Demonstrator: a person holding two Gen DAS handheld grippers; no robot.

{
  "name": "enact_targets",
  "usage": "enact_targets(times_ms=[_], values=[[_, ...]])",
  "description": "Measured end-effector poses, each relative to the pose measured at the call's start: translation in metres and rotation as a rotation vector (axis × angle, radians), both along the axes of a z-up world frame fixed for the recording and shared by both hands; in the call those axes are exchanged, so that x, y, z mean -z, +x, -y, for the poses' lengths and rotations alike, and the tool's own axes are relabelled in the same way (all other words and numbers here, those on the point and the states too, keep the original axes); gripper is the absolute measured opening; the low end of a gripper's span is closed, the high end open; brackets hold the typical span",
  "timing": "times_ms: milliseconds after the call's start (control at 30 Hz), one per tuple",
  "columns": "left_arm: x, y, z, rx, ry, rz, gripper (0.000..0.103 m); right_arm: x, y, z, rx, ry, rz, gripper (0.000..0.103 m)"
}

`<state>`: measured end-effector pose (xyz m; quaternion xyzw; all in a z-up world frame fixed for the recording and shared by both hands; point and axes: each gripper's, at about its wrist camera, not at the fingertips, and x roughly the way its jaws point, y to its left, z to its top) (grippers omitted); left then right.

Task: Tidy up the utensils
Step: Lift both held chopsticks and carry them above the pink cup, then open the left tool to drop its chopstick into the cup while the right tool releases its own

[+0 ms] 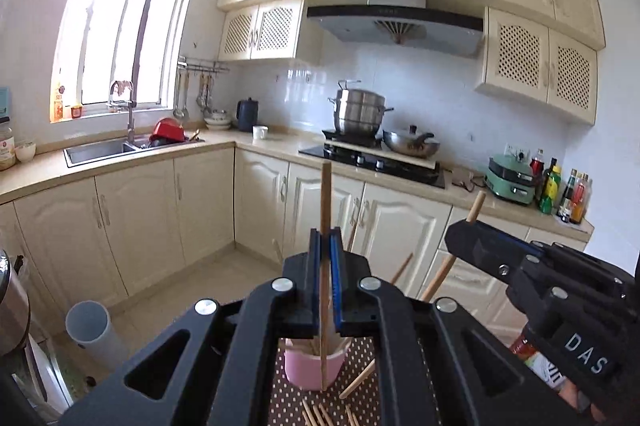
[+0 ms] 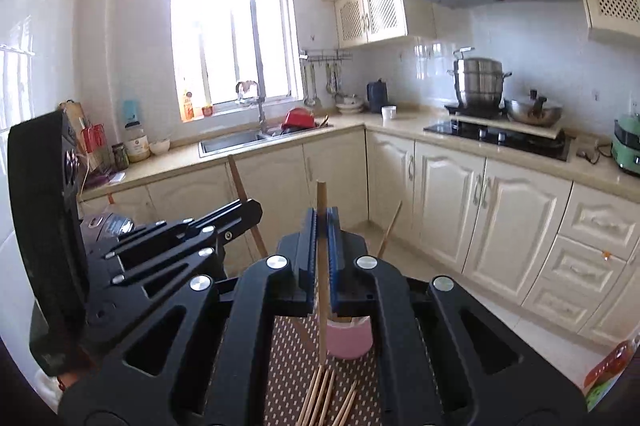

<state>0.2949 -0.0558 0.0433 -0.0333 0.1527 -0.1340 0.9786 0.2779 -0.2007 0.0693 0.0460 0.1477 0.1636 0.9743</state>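
My left gripper point(image 1: 325, 246) is shut on a wooden chopstick point(image 1: 325, 194) held upright, its lower end at the pink cup point(image 1: 314, 366). My right gripper point(image 2: 322, 226) is shut on another upright chopstick point(image 2: 321, 198), just left of the pink cup point(image 2: 348, 340). The cup stands on a brown polka-dot mat point(image 1: 360, 402) and holds several chopsticks. Loose chopsticks point(image 2: 324, 398) lie on the mat point(image 2: 288, 366) in front of it. The right gripper shows in the left wrist view point(image 1: 468, 238), the left gripper in the right wrist view point(image 2: 248, 212).
Beyond are kitchen cabinets, a sink point(image 1: 100, 148) under the window and a stove point(image 1: 376, 160) with a steel pot and a wok. A grey bin point(image 1: 94, 330) stands on the floor at left. A bottle point(image 1: 536, 362) stands at right of the mat.
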Motion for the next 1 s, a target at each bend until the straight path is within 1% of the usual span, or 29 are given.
enact_targets(times_ms=[133, 267, 400, 667, 867, 900, 967, 1000], values=[[-0.002, 0.013, 0.003, -0.036, -0.013, 0.021, 0.005, -0.003, 0.014, 0.000, 0.011, 0.011, 0.017, 0.005], [0.000, 0.027, 0.003, -0.067, -0.050, 0.028, 0.005, -0.002, 0.026, 0.003, 0.033, 0.034, 0.044, 0.005], [0.006, 0.037, 0.005, -0.087, -0.045, 0.047, 0.005, 0.003, 0.033, 0.010, 0.065, 0.061, 0.085, 0.005], [0.029, 0.055, 0.012, -0.053, 0.001, -0.020, 0.005, 0.023, 0.049, 0.006, 0.057, 0.037, 0.041, 0.005], [0.039, 0.061, 0.010, -0.054, 0.027, -0.069, 0.007, 0.032, 0.052, 0.004, 0.057, 0.032, 0.014, 0.005], [0.039, 0.061, 0.009, -0.052, 0.025, -0.075, 0.009, 0.033, 0.053, 0.003, 0.057, 0.031, 0.009, 0.005], [0.040, 0.061, 0.005, -0.056, 0.012, -0.083, 0.034, 0.035, 0.055, 0.003, 0.059, 0.032, 0.001, 0.006], [0.040, 0.060, 0.002, -0.071, 0.000, -0.077, 0.036, 0.036, 0.055, 0.004, 0.060, 0.034, -0.005, 0.006]])
